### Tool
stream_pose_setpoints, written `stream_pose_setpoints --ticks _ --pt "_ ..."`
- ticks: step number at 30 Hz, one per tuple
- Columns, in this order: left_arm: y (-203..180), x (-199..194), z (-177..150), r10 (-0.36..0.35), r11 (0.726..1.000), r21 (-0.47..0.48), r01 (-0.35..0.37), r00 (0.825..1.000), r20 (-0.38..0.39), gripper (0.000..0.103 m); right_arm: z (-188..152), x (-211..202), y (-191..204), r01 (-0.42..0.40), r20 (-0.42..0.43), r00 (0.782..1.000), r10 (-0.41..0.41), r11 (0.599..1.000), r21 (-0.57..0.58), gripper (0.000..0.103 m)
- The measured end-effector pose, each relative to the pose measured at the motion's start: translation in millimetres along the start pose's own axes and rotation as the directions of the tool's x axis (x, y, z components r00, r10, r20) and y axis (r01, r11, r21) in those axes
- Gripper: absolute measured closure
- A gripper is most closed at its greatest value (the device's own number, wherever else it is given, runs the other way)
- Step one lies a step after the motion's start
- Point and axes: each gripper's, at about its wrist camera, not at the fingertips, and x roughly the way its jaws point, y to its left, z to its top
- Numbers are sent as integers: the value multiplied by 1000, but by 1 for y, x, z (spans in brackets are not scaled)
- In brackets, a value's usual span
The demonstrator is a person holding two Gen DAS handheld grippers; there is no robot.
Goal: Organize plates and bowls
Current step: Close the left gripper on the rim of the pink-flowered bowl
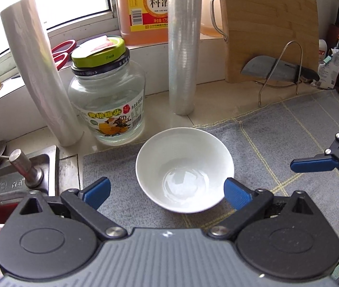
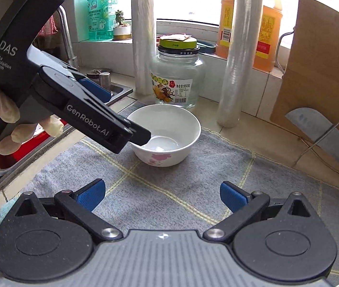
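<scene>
Two claws, left (image 1: 167, 192) and right (image 2: 162, 197), gape empty; "GenRobot.AI" marks one.

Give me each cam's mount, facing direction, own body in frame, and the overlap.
Left wrist: on the left tongs, looking down toward the window at the white bowl on the grey mat; open blue fingers show, right tongs at the edge.
Right wrist: on the right tongs, facing the bowl lower and from its right; open fingers show, plus the left tongs in a gloved hand.
Shared: bowl, glass jar, mat.
</scene>
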Motion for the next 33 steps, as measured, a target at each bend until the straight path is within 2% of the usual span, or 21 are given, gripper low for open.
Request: stream_pose_setpoints --ticks 8,11,13,19,22,26,33 --pt "15 30 14 -80 997 4 80 995 -60 7 10 28 -8 16 31 999 -17 999 41 0" --pt "20 37 18 -123 992 -4 123 989 -78 14 11 38 -5 32 37 999 -32 999 17 0" --pt "20 40 19 -143 990 -4 143 986 -88 14 12 43 -3 30 35 999 -30 1000 1 0" --pt "17 45 21 -163 986 18 166 981 -106 15 18 55 3 40 48 998 -38 999 -31 0" --pt "16 48 22 -170 985 24 173 979 -112 23 21 61 2 39 52 998 -38 999 -36 2" --pt "18 49 23 -182 982 26 186 977 -113 26 23 63 1 37 67 997 -35 999 -38 3" --pt "15 53 25 -180 980 56 189 975 -127 31 23 64 0 15 77 997 -12 999 -43 10"
